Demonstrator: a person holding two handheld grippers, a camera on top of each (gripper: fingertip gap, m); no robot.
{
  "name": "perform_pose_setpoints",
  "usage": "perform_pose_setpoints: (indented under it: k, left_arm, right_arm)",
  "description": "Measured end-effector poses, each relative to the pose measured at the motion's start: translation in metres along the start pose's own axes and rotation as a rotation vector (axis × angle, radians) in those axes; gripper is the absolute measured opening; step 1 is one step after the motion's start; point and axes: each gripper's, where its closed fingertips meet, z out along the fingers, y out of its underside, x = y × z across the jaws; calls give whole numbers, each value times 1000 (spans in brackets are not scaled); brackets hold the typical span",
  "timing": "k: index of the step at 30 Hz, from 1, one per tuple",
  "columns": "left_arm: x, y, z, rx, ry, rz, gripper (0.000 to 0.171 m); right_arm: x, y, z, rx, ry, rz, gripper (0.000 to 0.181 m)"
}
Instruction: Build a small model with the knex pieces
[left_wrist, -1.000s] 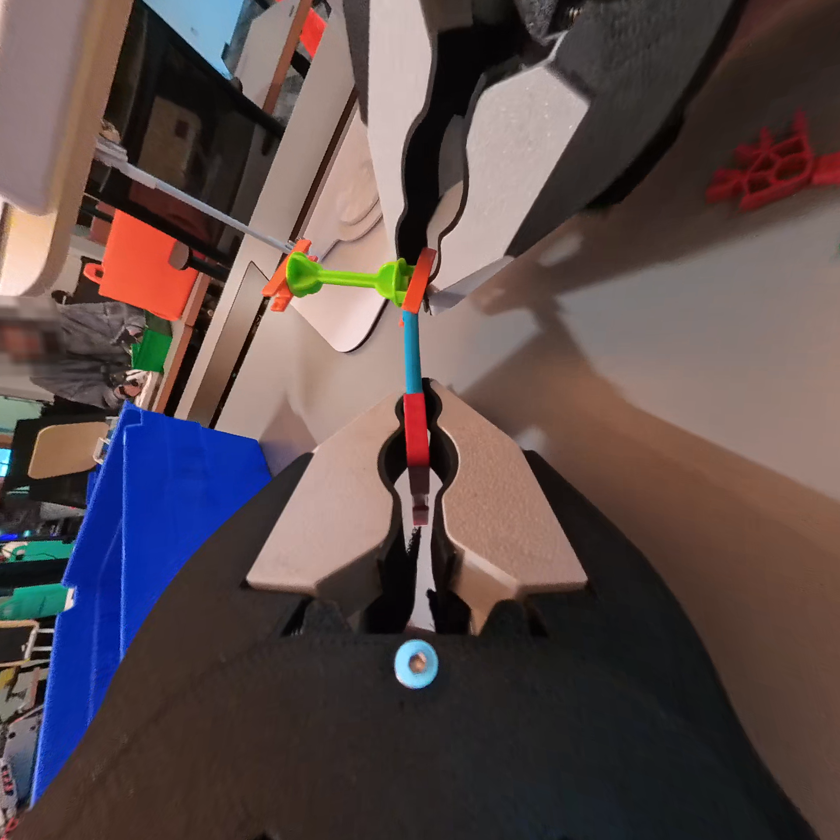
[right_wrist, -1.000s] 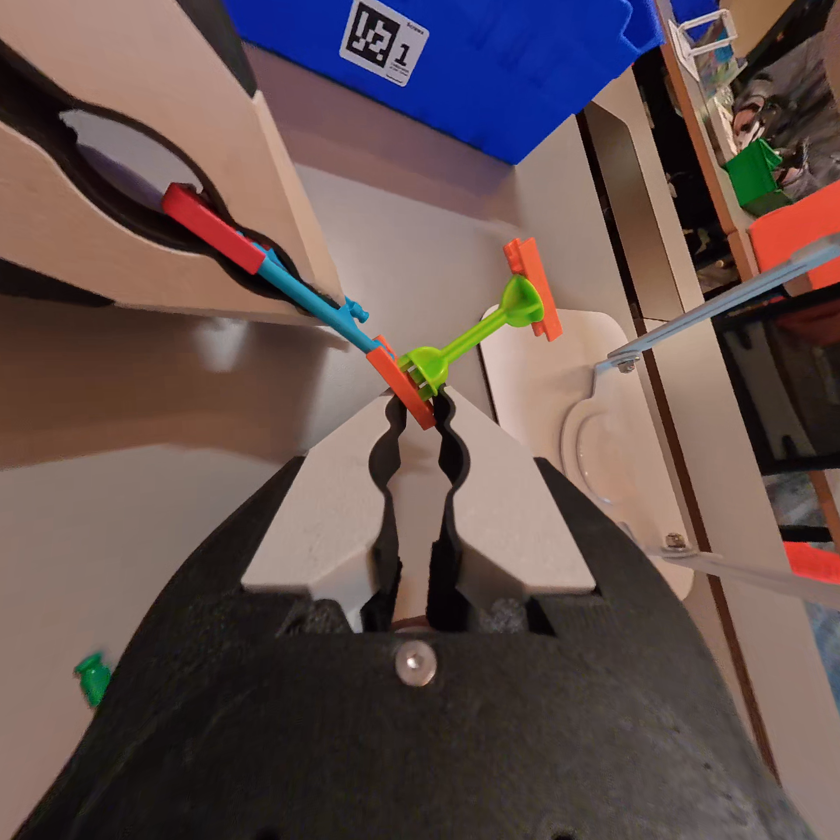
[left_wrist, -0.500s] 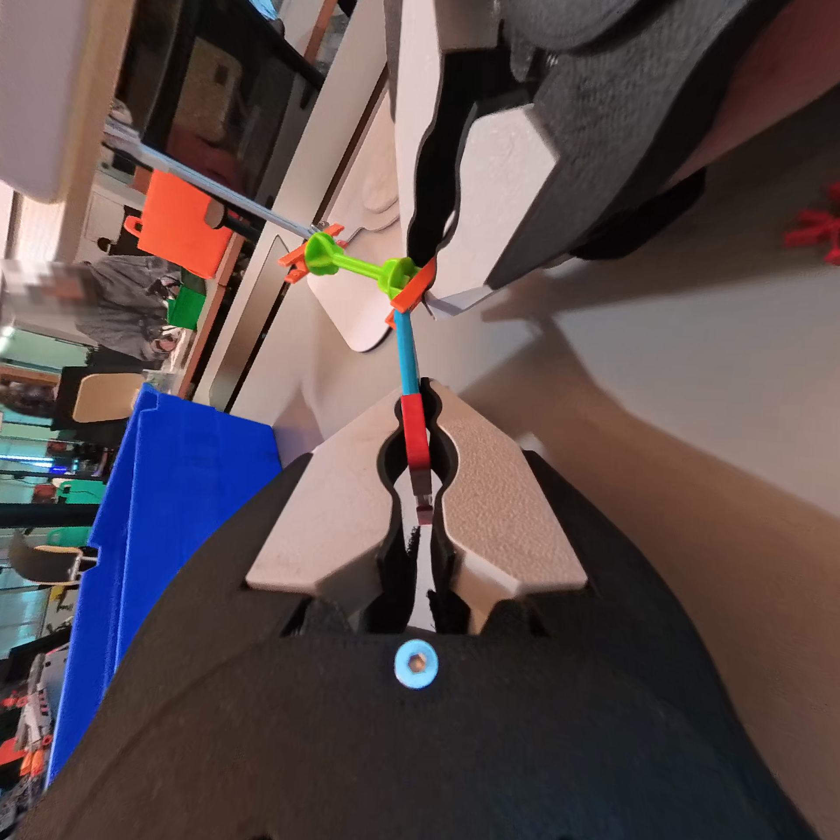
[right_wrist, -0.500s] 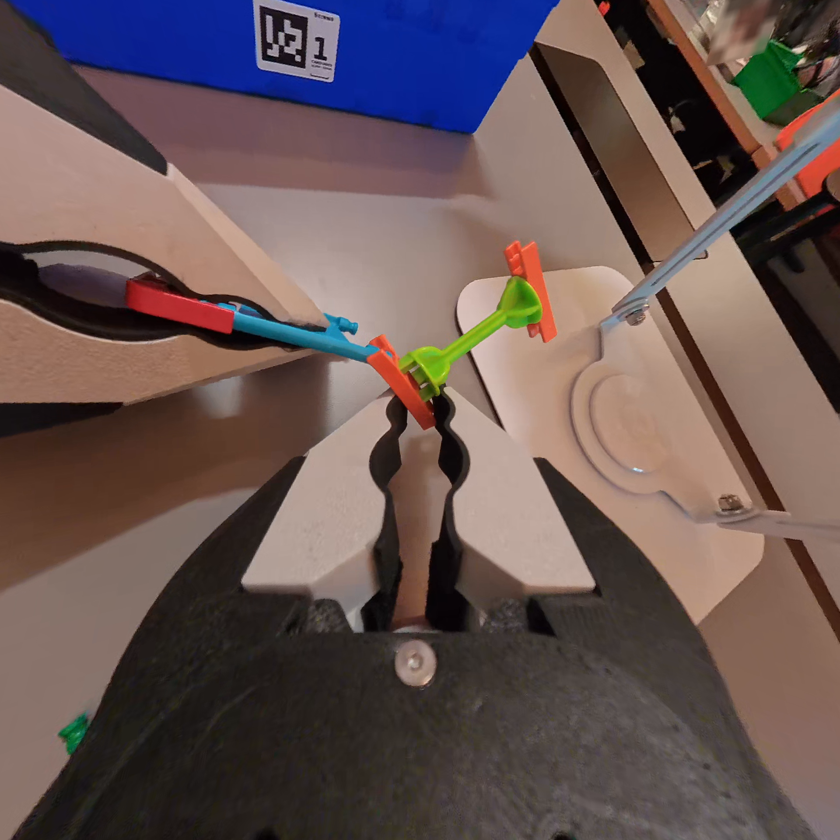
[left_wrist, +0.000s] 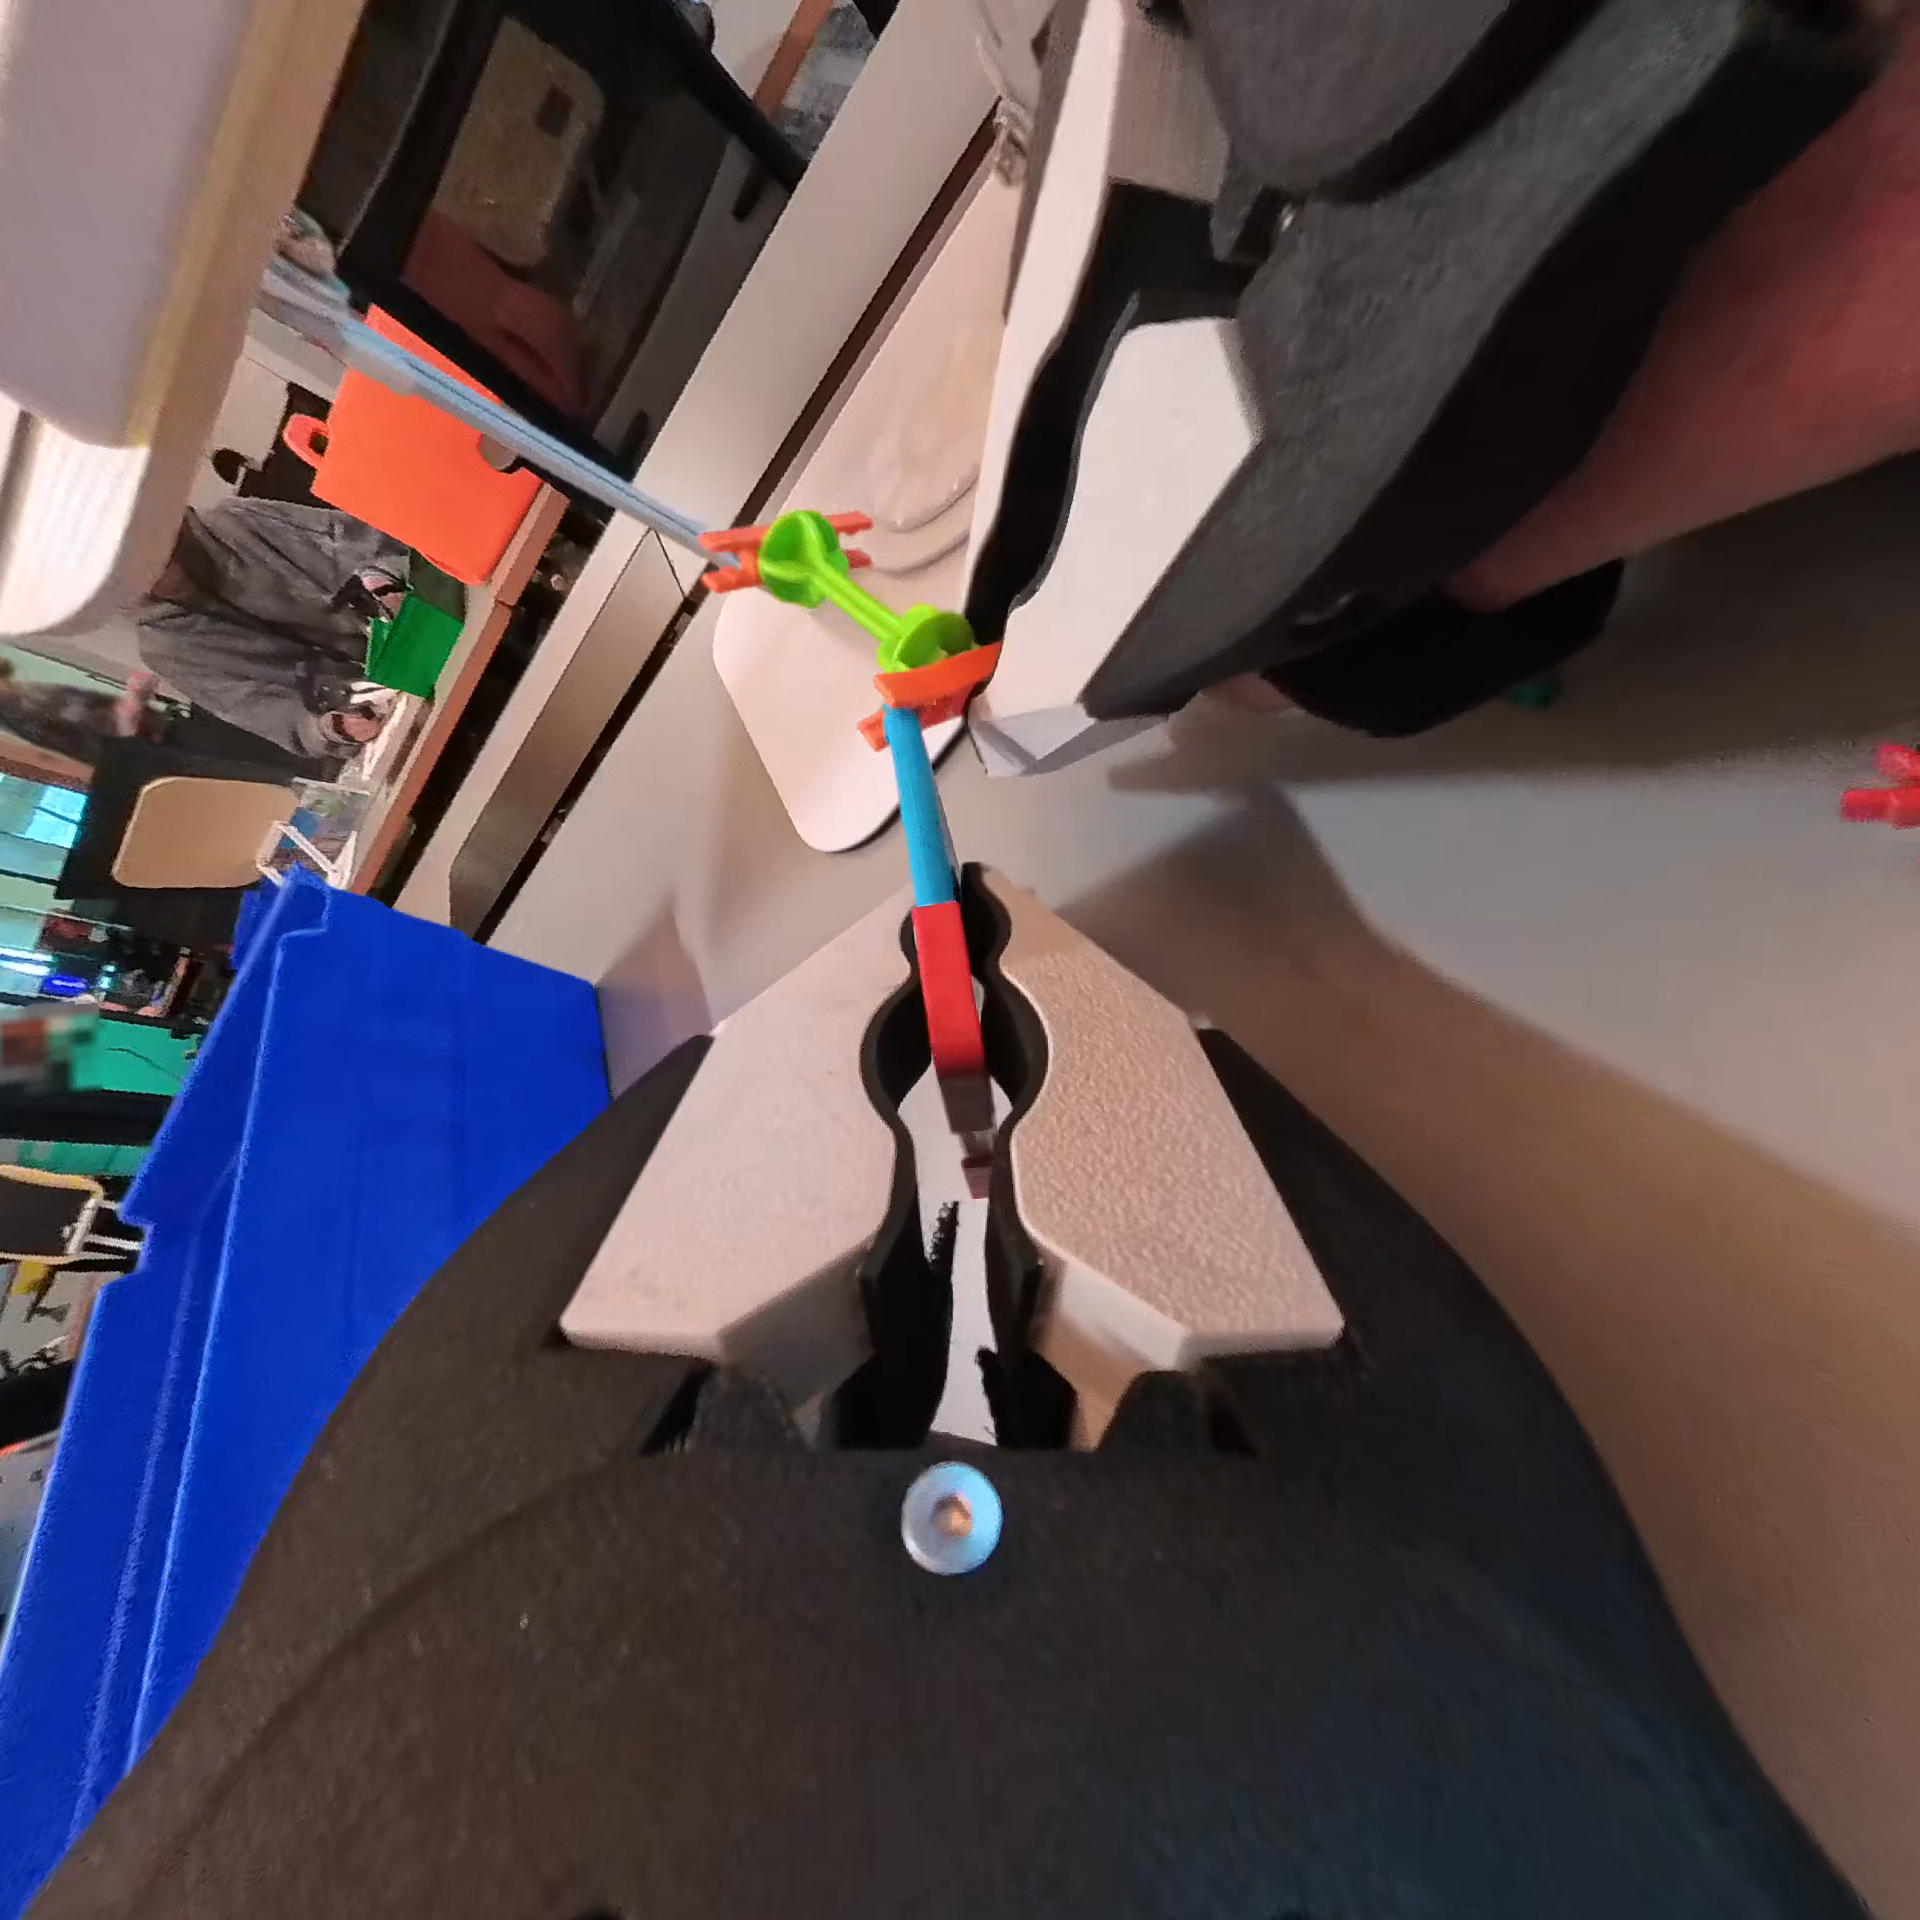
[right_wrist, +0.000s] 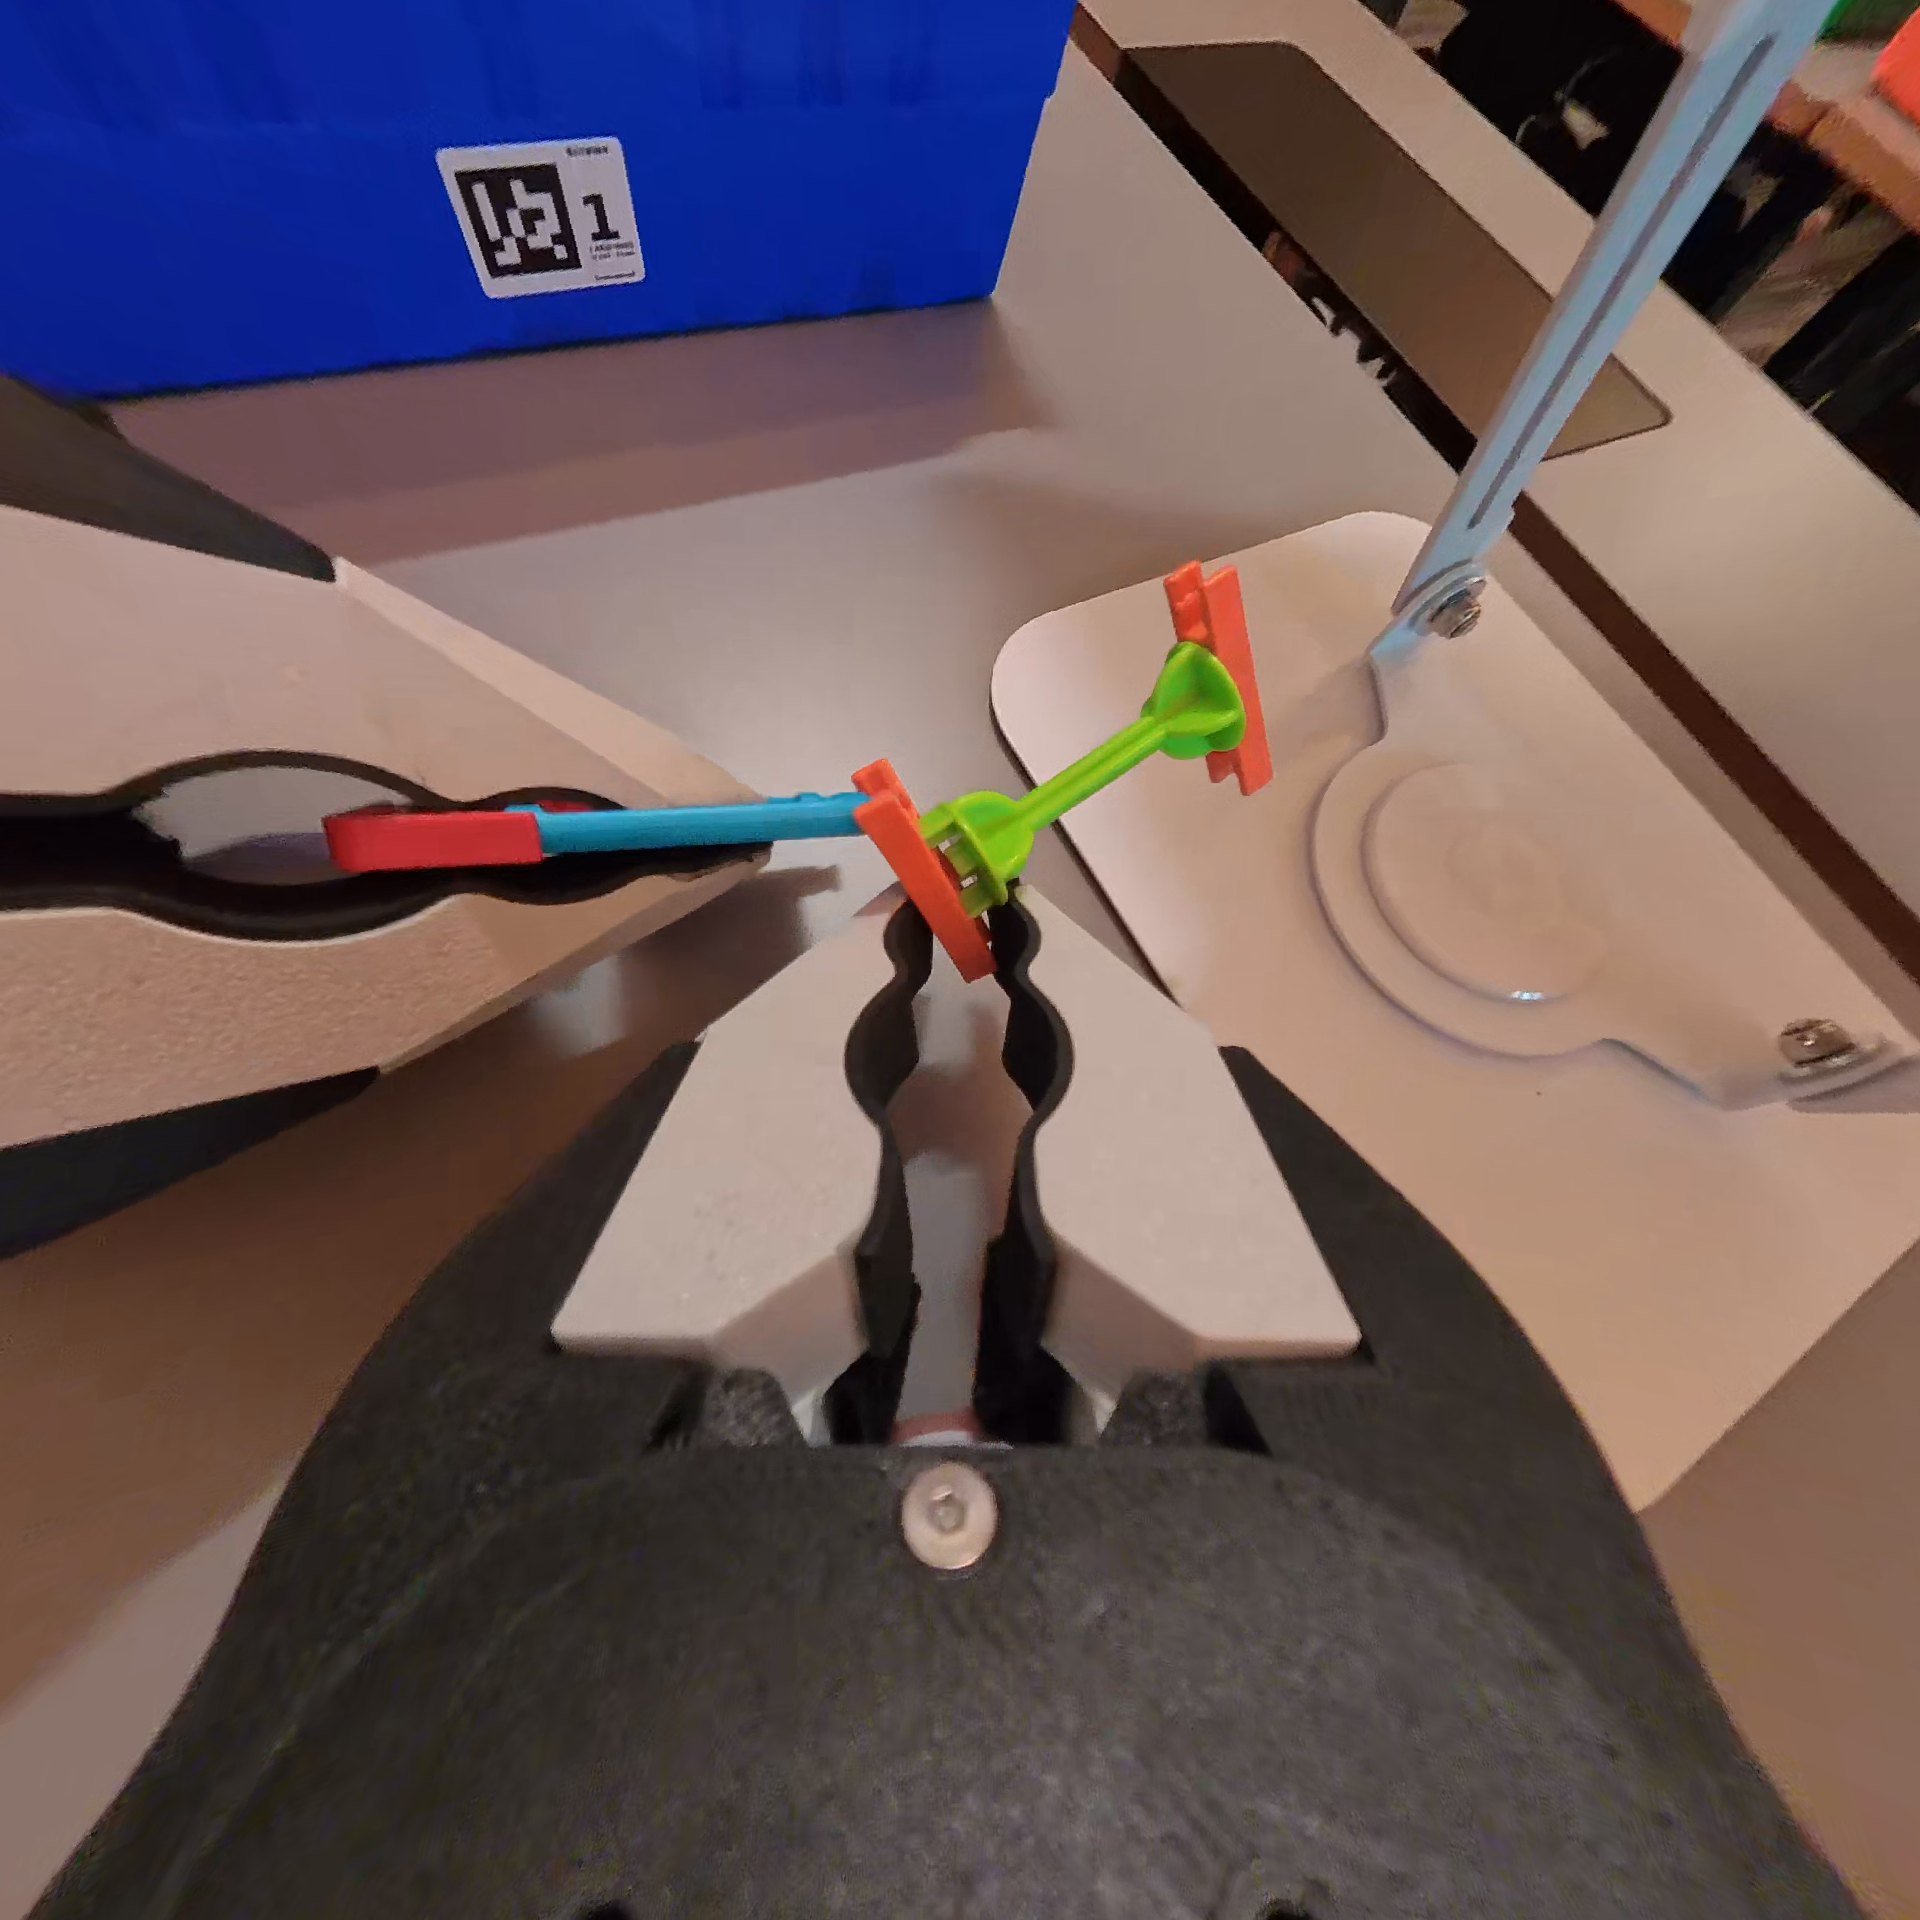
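Observation:
A small toy assembly hangs in the air between both grippers. My left gripper (left_wrist: 961, 904) is shut on its red connector (left_wrist: 951, 1003), which carries a blue rod (left_wrist: 925, 805). The rod runs to an orange connector (left_wrist: 930, 681). My right gripper (right_wrist: 961, 925) is shut on that orange connector (right_wrist: 925, 883). A green rod (right_wrist: 1091, 758) leads from it to a second orange connector (right_wrist: 1221, 675) at the free end. The left gripper's fingers (right_wrist: 312, 987) enter the right wrist view from the left, holding the red connector (right_wrist: 431, 840).
A blue bin (right_wrist: 520, 156) with a square-code label stands behind the grippers on the grey table (right_wrist: 727, 520). A white base plate (right_wrist: 1507, 935) with a light blue metal arm (right_wrist: 1590, 312) lies to the right. Small red (left_wrist: 1886, 795) and green (left_wrist: 1532, 691) loose pieces lie on the table. Only a small space, under 4 cm, lies between the two pairs of fingers.
Both grippers have turned together with the assembly still held. In the right wrist view the blue rod went from slanting to level, and the blue bin slid left.

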Motion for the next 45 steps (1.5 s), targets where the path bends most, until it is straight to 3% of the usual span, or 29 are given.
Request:
perform_pose_setpoints:
  k: [9,16,21,24,29,32,35,42,45]
  left_arm:
    - [-5,-16,4,57,-42,-26,1]
    - [-14,-32,-9,200,51,-153,0]
    - [-18,-28,-28,259,262,-203,0]
    - [-15,-16,-35,249,449,-339,0]
    - [-33,-9,-46,262,424,-318,0]
    - [-33,3,-44,206,411,-278,0]
    - [-20,11,-42,163,451,-231,0]
    - [12,19,-41,107,527,-168,0]
    - [8,19,-35,104,455,-147,0]
  right_arm:
    - [5,-9,-6,66,-63,145,8]
    - [0,-24,-20,136,-167,174,8]
    - [-4,-25,-28,76,-228,15,8]
    - [-22,-29,-41,84,-355,-90,8]
    - [-60,23,-53,-188,-476,-509,9]
    - [-81,45,-58,-262,-529,-698,10]
    - [-92,48,-56,-240,-499,-852,10]
    - [-97,45,-51,-207,-473,-883,11]
    - [-100,45,-49,-221,-485,-826,11]
